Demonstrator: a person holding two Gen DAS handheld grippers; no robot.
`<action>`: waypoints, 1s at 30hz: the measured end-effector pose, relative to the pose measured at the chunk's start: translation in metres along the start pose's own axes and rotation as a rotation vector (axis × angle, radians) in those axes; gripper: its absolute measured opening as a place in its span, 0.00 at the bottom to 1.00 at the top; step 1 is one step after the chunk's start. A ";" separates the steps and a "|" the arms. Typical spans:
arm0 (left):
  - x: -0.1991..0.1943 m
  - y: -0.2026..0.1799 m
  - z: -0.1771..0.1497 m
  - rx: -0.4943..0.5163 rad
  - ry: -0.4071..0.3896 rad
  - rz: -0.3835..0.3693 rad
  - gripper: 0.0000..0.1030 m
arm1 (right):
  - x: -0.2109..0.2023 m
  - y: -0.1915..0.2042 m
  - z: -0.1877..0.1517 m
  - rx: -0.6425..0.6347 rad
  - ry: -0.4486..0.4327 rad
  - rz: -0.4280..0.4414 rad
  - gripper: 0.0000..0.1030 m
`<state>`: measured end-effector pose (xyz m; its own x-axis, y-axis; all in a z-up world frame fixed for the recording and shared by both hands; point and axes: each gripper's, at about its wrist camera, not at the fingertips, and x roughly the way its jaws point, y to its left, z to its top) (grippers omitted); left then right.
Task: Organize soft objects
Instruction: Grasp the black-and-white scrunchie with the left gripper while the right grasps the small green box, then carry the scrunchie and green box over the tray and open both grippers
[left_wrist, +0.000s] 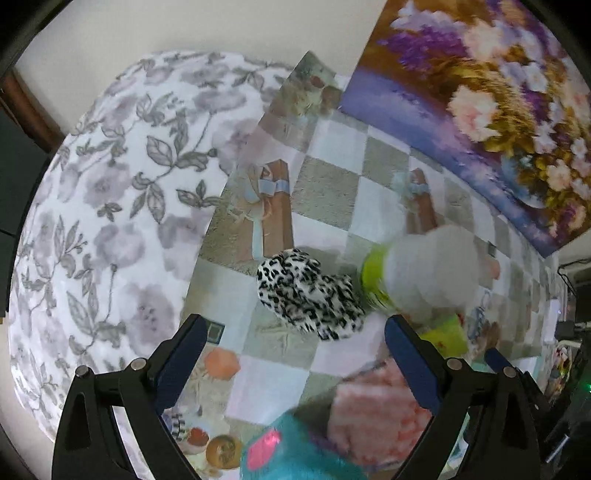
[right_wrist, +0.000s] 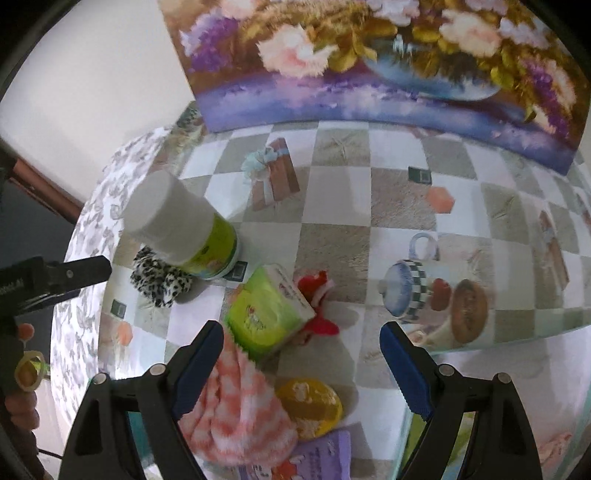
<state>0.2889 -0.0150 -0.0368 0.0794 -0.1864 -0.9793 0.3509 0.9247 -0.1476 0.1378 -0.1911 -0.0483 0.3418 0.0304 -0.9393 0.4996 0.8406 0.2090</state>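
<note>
Checkered oilcloth with printed teapots and gift boxes covers the desk (right_wrist: 399, 192); a flower painting (right_wrist: 369, 66) leans against the pale wall at the far edge.

Right hand-held gripper (right_wrist: 301, 332): jaws spread wide, nothing between the pads, pointing steeply down over the clutter. Just below its left finger lies a pink-and-white fuzzy cloth (right_wrist: 236, 406), partly covered by that finger. Touching the cloth's right side, a yellow round soft thing (right_wrist: 310, 404); a purple packet (right_wrist: 325, 458) sits at the bottom edge below it. Straight ahead of the left finger, a green-and-white box (right_wrist: 267, 314), tilted, with a red plush piece (right_wrist: 317, 295) poking out from behind its right side. Farther up and left, a white jar with green label (right_wrist: 184, 229), leaning in the fisheye view; a leopard-print scrunchie (right_wrist: 160, 277) rests against its base.

Left hand-held gripper (left_wrist: 295, 328): jaws also spread, empty. The leopard-print scrunchie (left_wrist: 308, 295) lies just ahead, between the fingertips' lines but not touched. To its right, the white jar (left_wrist: 424, 273), blurred. Under the right finger, the pink-and-white cloth (left_wrist: 373, 410); a teal fluffy item with a pink patch (left_wrist: 288, 450) at the bottom edge. Well left, a grey floral fabric (left_wrist: 110, 206) drapes beside the desk.
</note>
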 end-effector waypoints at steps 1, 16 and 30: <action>0.004 0.000 0.002 -0.001 0.005 0.001 0.94 | 0.004 0.000 0.002 0.016 0.006 0.005 0.86; 0.047 -0.004 0.019 -0.028 0.082 -0.009 0.88 | 0.032 0.009 0.012 0.121 0.052 0.021 0.57; 0.062 -0.019 0.022 -0.035 0.106 -0.053 0.33 | 0.023 -0.002 0.007 0.154 0.038 0.086 0.48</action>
<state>0.3079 -0.0512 -0.0916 -0.0383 -0.2004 -0.9790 0.3194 0.9258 -0.2021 0.1499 -0.1960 -0.0689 0.3598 0.1211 -0.9251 0.5872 0.7411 0.3254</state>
